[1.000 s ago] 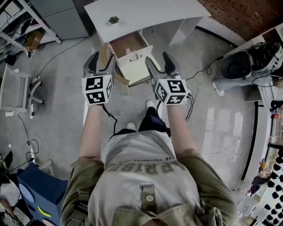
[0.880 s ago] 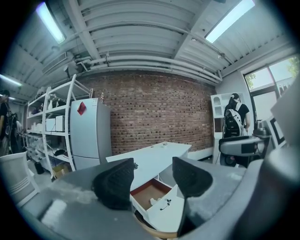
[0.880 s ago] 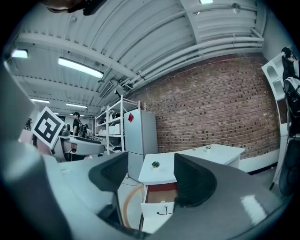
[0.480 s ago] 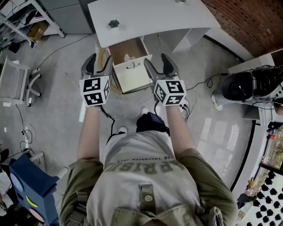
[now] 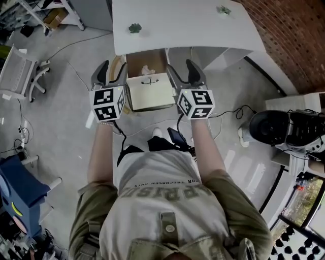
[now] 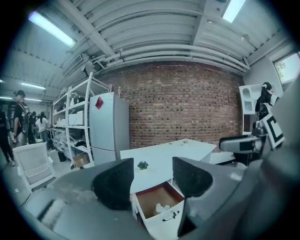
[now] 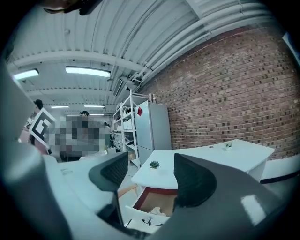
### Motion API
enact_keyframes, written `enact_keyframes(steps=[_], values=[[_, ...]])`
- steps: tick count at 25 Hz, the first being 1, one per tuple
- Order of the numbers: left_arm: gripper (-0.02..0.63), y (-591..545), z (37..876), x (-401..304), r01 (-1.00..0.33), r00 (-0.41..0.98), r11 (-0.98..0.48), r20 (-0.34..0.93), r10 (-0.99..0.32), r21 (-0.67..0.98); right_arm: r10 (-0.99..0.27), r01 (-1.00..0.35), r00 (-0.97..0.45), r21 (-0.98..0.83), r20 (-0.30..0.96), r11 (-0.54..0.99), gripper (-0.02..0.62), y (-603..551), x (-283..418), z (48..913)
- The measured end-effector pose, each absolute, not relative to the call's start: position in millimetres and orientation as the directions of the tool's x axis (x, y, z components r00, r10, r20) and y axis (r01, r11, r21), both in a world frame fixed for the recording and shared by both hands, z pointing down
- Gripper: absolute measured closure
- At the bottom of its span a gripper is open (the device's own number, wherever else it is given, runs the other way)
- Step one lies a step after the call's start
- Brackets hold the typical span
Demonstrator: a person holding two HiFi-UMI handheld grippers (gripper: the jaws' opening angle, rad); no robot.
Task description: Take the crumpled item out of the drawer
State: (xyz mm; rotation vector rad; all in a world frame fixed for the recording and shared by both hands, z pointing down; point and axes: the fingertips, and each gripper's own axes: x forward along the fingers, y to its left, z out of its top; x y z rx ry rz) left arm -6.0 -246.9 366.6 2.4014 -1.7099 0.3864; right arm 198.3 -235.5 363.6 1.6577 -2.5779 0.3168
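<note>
Forearms stretched forward; left gripper [image 5: 111, 71] and right gripper [image 5: 183, 72] flank the open drawer [image 5: 149, 92], one each side in the head view; both jaw pairs stand apart with nothing clamped, the drawer only showing far off through each gap; crumpled item [image 5: 147, 69], pale, lies on the drawer's brown floor toward the back, well apart from both grippers; drawer is pulled out from under the white table [image 5: 193, 28]; on the tabletop, green plant [image 5: 134, 28] just above the drawer, second plant [image 5: 224, 9] further right; brick wall [image 6: 187, 103] behind.
</note>
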Motion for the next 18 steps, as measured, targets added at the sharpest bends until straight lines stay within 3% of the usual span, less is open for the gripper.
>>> enact_keyframes(steps=[18], values=[[0.345,-249,403,-17,-0.974,0.208,-0.225,0.386,-0.899,0.001,-0.84,-0.874,-0.484,-0.185,0.244,0.45,0.285,-284,212,411]])
